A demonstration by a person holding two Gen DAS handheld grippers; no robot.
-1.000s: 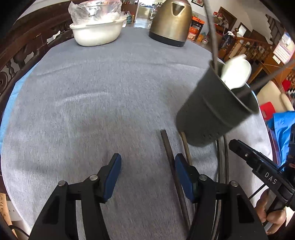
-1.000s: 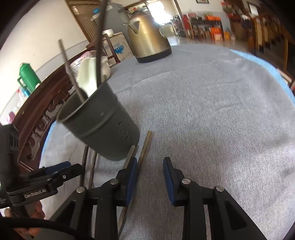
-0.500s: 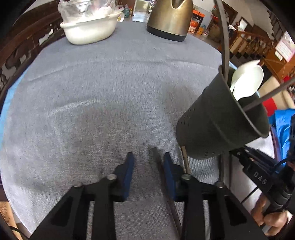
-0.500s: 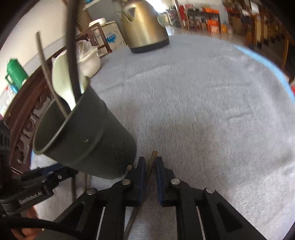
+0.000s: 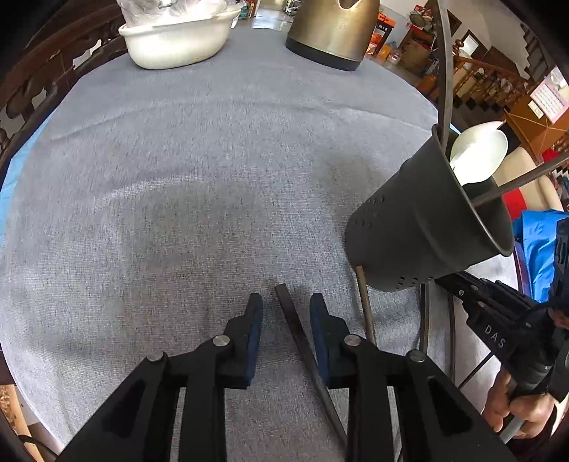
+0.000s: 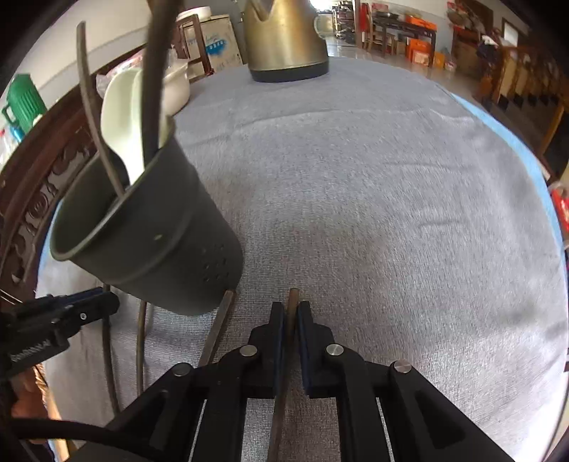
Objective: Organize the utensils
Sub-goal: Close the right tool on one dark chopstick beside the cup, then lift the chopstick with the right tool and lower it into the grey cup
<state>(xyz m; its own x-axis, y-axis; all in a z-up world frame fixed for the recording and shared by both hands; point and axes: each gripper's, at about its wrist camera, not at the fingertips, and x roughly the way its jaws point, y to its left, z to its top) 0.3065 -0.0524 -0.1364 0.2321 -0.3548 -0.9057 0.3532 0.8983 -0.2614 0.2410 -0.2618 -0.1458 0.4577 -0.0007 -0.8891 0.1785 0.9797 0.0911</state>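
Where seen, right claw [image 6: 291, 314] grips chopstick [image 6: 292, 306].

We read "DAS" in white letters on the black right gripper [image 5: 498, 320], seen to the right of the left gripper [image 5: 286, 320]; other print was illegible.

Layout on table [image 5: 213, 160]: holder at the side, chopsticks in front, kettle + bowl at back.
Holder [image 5: 423, 227] has spoon [image 5: 480, 152] in it; one chopstick [image 6: 288, 341] btw right gripper [image 6: 291, 316] pads, another [image 5: 302, 341] btw left gripper [image 5: 286, 316] pads; kettle [image 5: 330, 32] right of bowl [image 5: 177, 42].
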